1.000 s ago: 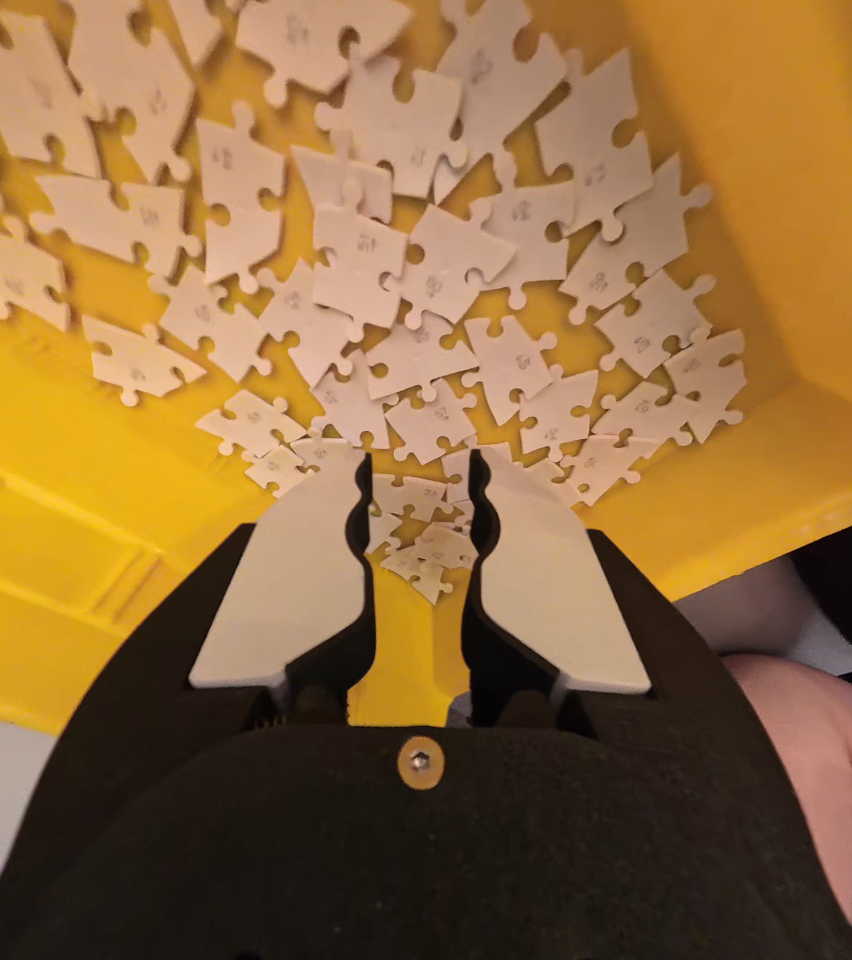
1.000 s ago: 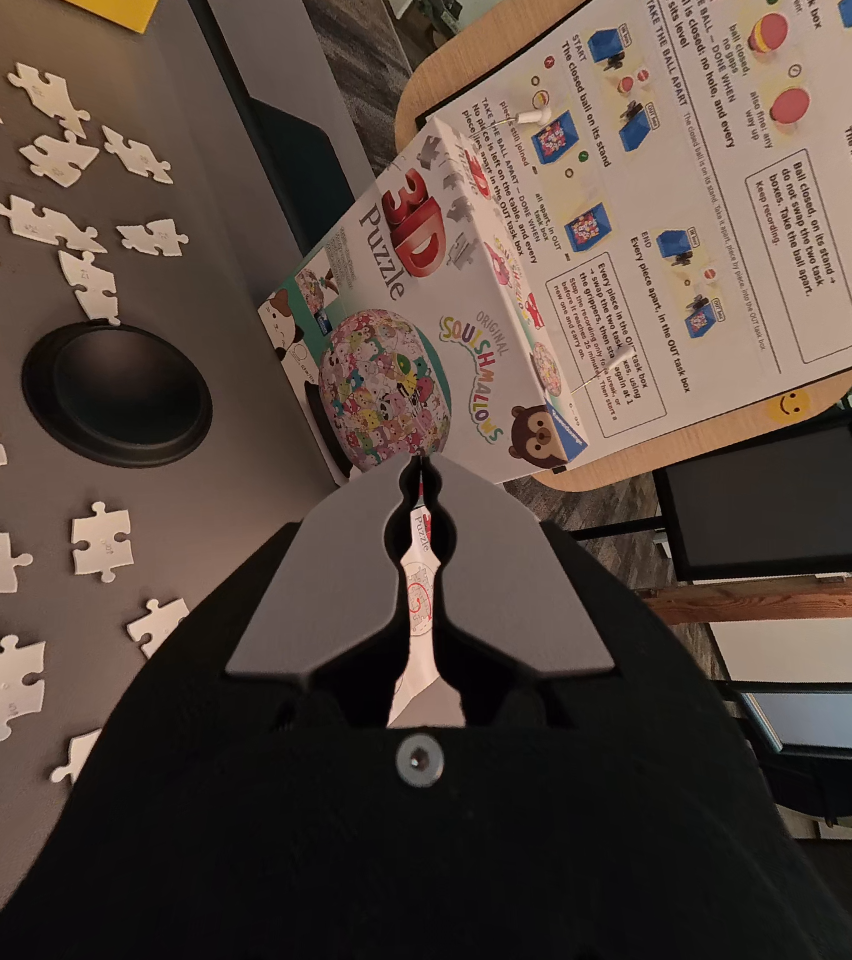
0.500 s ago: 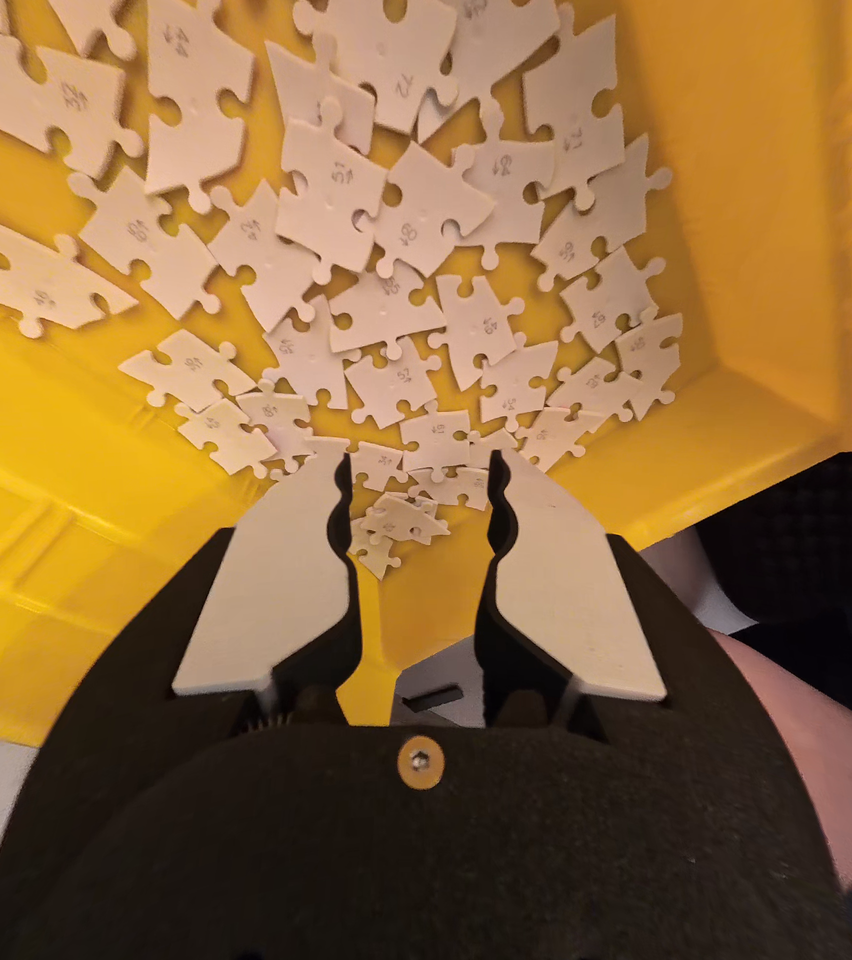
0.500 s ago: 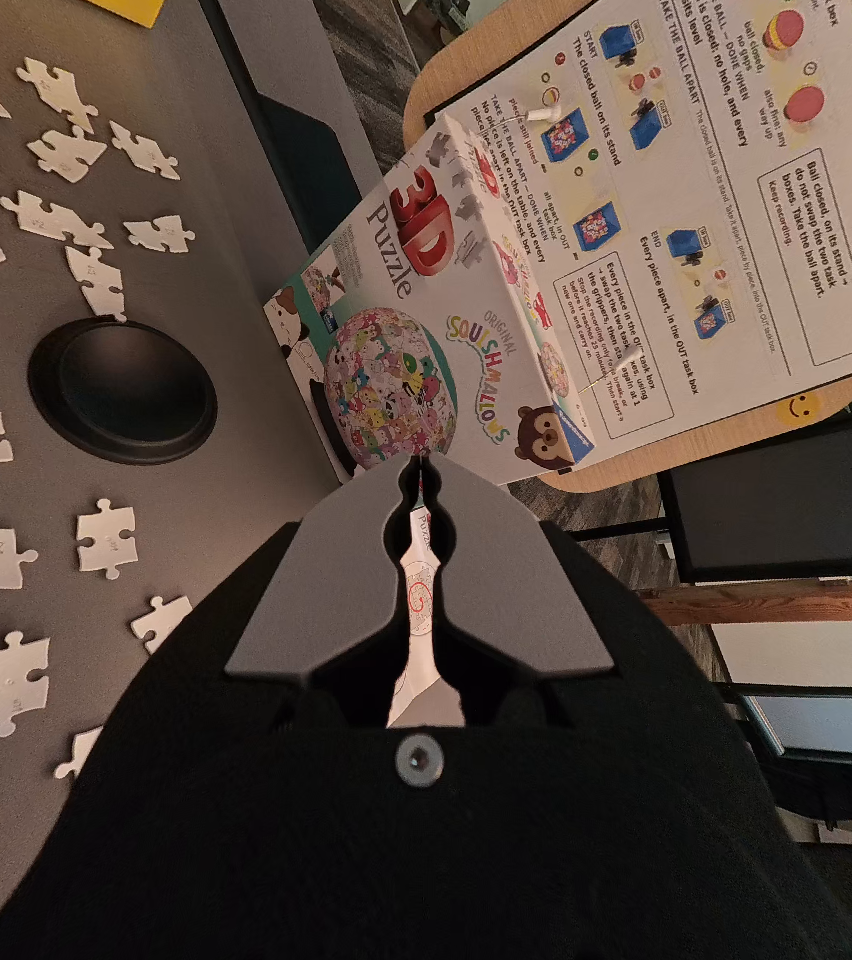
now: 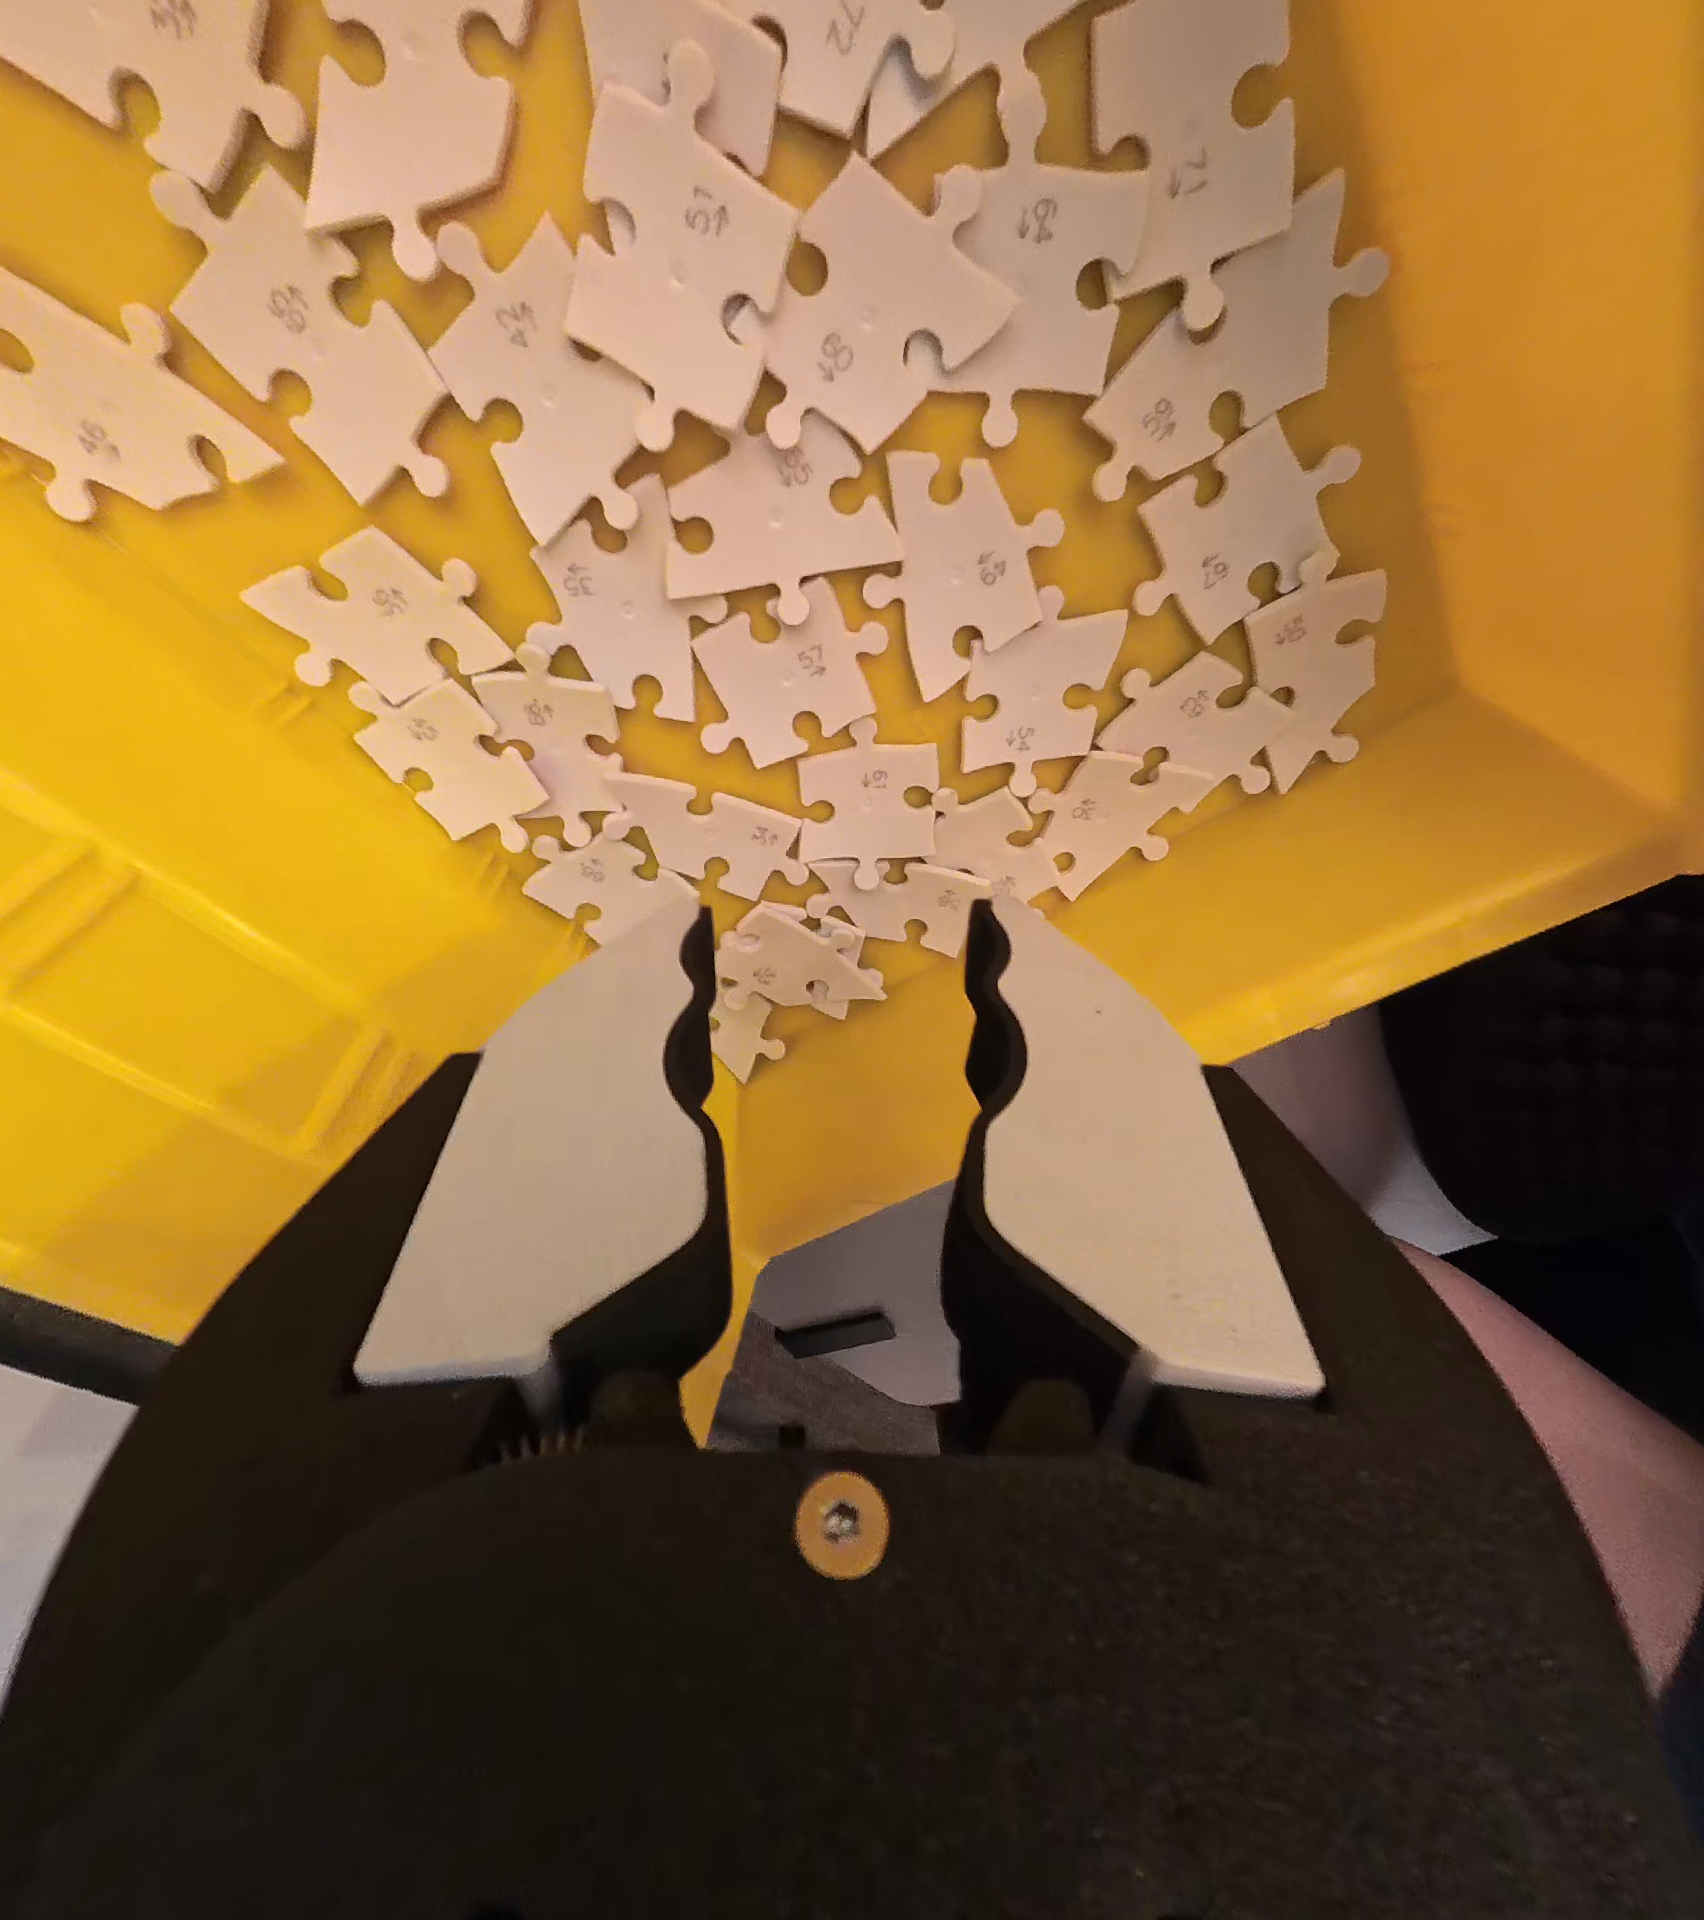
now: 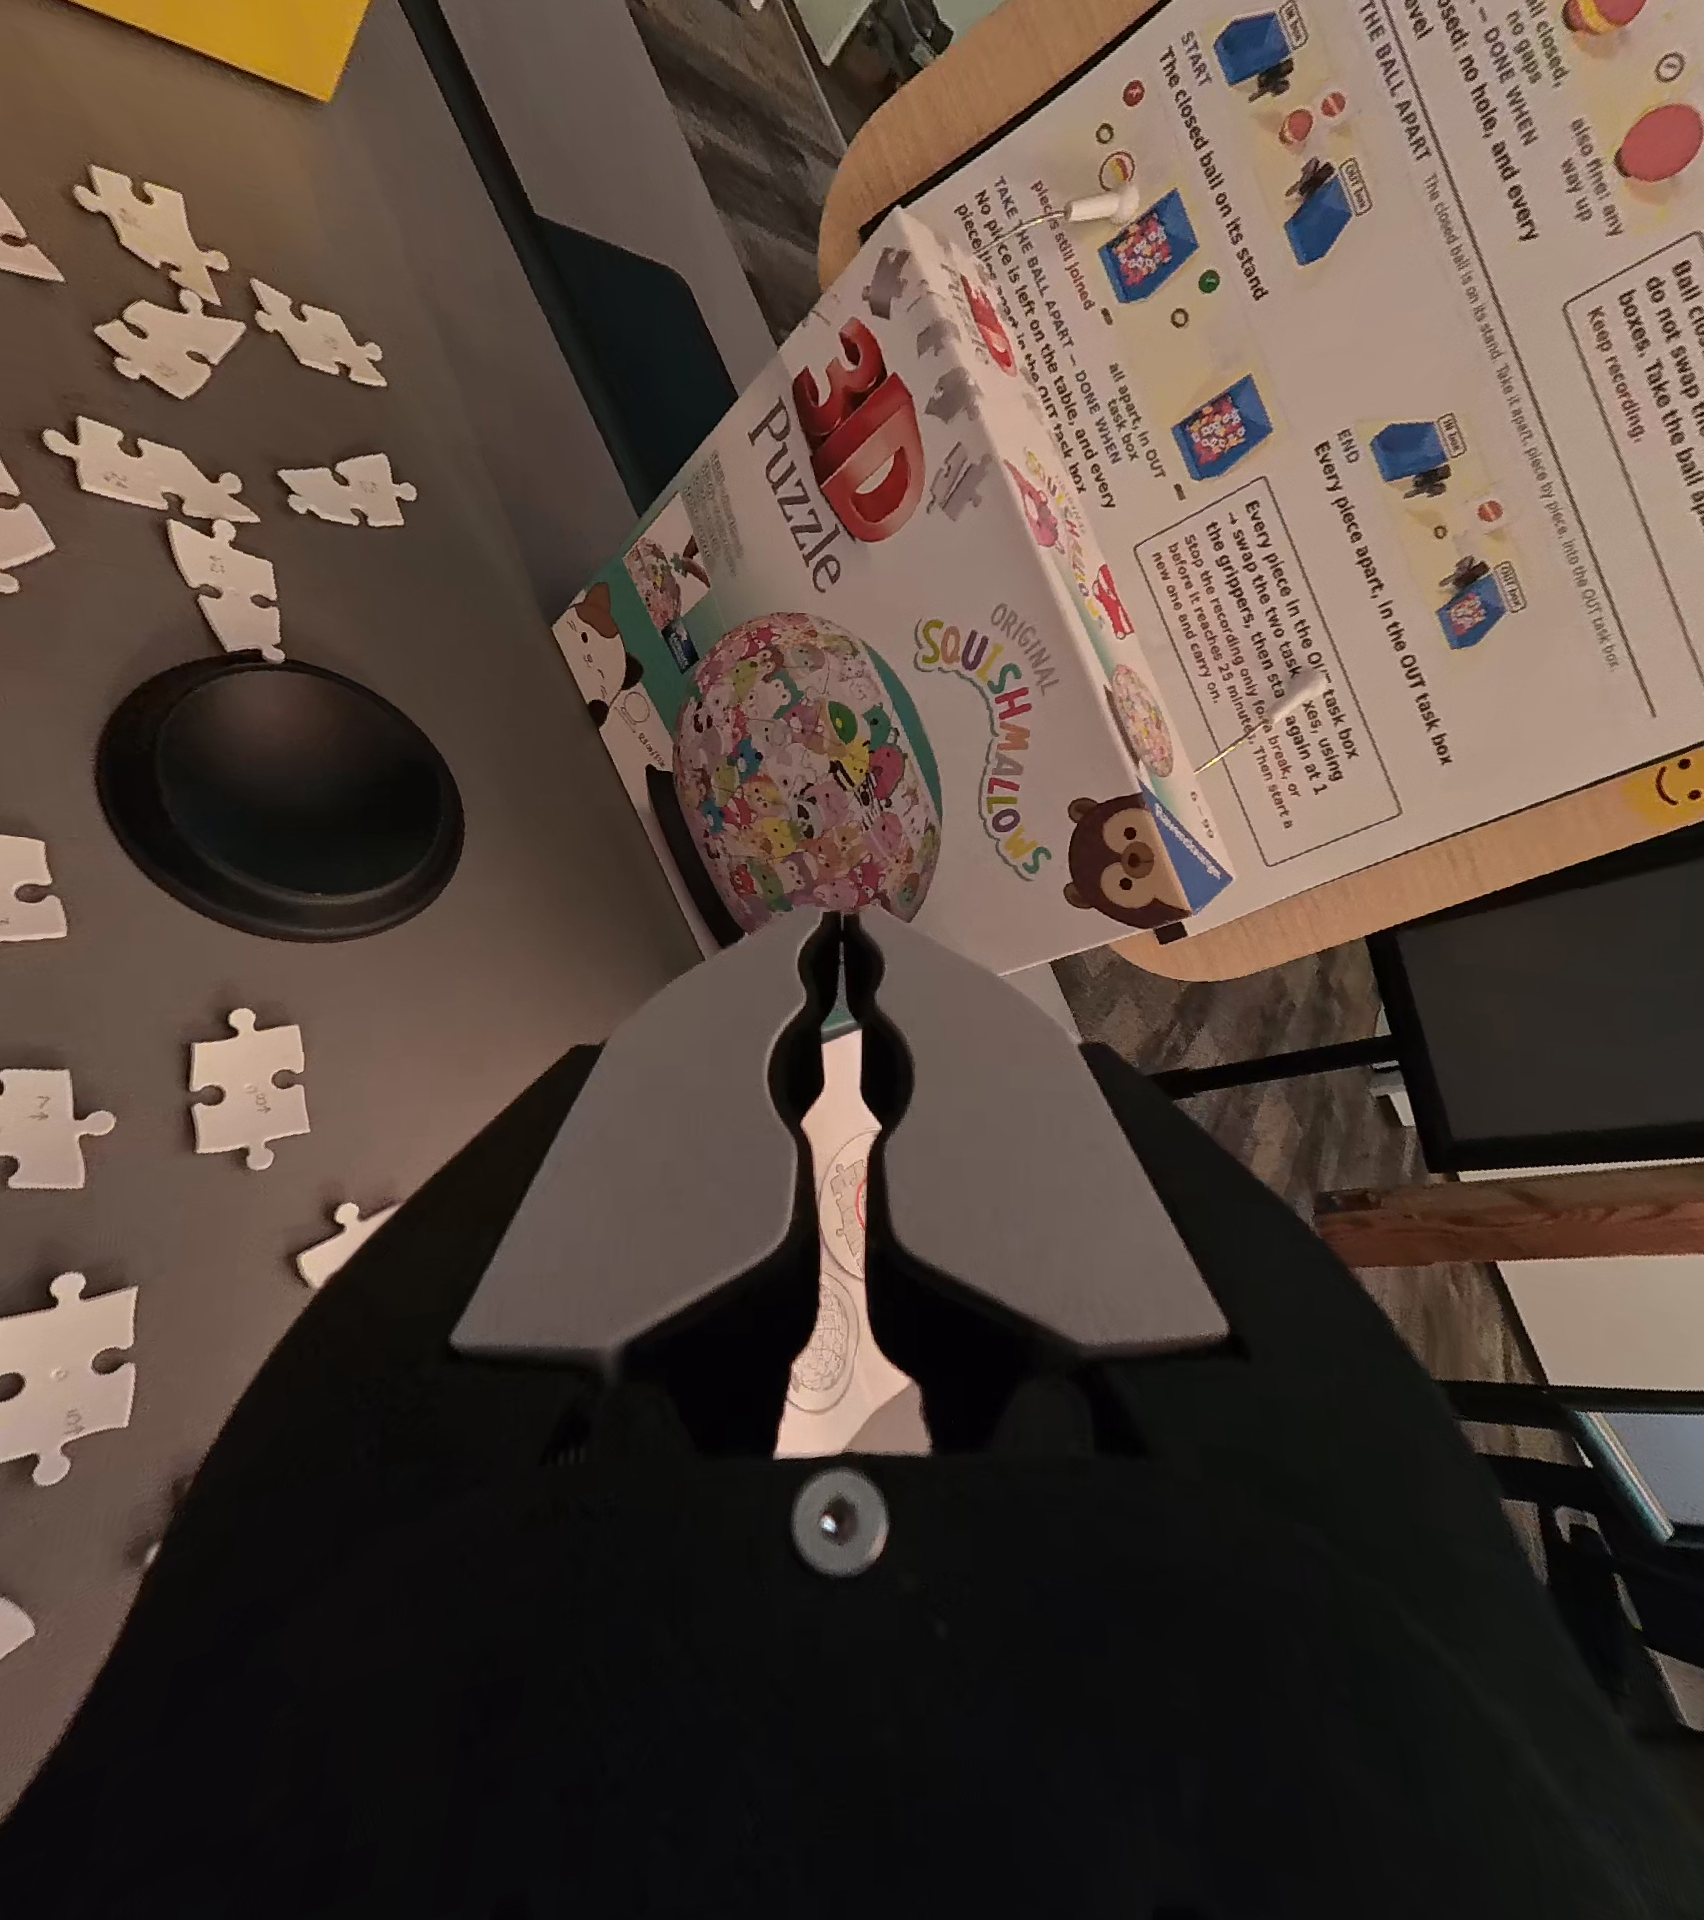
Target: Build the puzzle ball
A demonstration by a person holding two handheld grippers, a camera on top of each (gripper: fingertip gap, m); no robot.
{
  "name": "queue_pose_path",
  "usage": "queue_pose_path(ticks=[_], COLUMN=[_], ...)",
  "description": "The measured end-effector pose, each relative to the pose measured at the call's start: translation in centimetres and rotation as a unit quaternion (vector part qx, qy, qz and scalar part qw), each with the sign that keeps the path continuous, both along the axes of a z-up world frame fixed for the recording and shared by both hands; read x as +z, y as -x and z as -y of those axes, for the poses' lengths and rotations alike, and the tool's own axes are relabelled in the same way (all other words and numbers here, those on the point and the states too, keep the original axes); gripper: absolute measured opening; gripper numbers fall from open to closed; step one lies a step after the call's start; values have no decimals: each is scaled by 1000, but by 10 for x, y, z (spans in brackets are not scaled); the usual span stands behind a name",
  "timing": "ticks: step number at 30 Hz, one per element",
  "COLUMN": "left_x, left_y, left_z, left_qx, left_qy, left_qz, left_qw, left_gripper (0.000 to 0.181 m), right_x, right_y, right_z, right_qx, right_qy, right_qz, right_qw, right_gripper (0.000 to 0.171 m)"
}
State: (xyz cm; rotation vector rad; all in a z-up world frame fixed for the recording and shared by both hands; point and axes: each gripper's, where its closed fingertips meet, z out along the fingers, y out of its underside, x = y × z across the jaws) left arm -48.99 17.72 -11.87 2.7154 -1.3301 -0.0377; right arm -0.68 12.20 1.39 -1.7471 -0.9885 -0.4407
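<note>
Left gripper [image 5: 837, 914]: spread wide, empty, above white puzzle pieces [image 5: 806, 686] heaped in yellow bin [image 5: 1513, 436], 12 o'clock. Right gripper [image 6: 841, 935]: pinched together, empty. More loose pieces [image 6: 250, 1091] and black stand [image 6: 282, 800] on grey table [image 6: 474, 582], 9 to 10 o'clock.

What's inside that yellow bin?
The yellow bin holds loose white puzzle pieces, blank side up, many overlapping. The left gripper hangs open above them; its fingers hide the nearest pieces.

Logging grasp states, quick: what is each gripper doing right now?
Left gripper: open, holding nothing, over the puzzle pieces in the yellow bin.
Right gripper: closed, holding nothing.
</note>
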Motion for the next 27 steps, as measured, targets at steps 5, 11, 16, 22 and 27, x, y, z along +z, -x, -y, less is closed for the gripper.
queue_pose_path(ticks=[5,11,16,22,27], left_x=[3,-3,-4,0,-6], left_y=[1,-1,-3,-10,-5], left_z=[3,0,-8,-17,-25], left_qx=[2,1,7,27,37], left_qy=[0,11,5,-1,-3], left_qz=[1,5,16,59,53], left_qw=[1000,1000,1000,998,998], left_gripper=[45,44,35,34,34], right_x=[3,6,7,6,6], right_y=[2,3,4,4,4], right_z=[0,2,3,2,2], right_qx=[4,7,8,9,10], right_qy=[-6,-10,-10,-8,-7], right_qz=[-9,-13,-14,-14,-12], right_qw=[1000,1000,1000,1000,1000], right_gripper=[1,1,1,1,1])
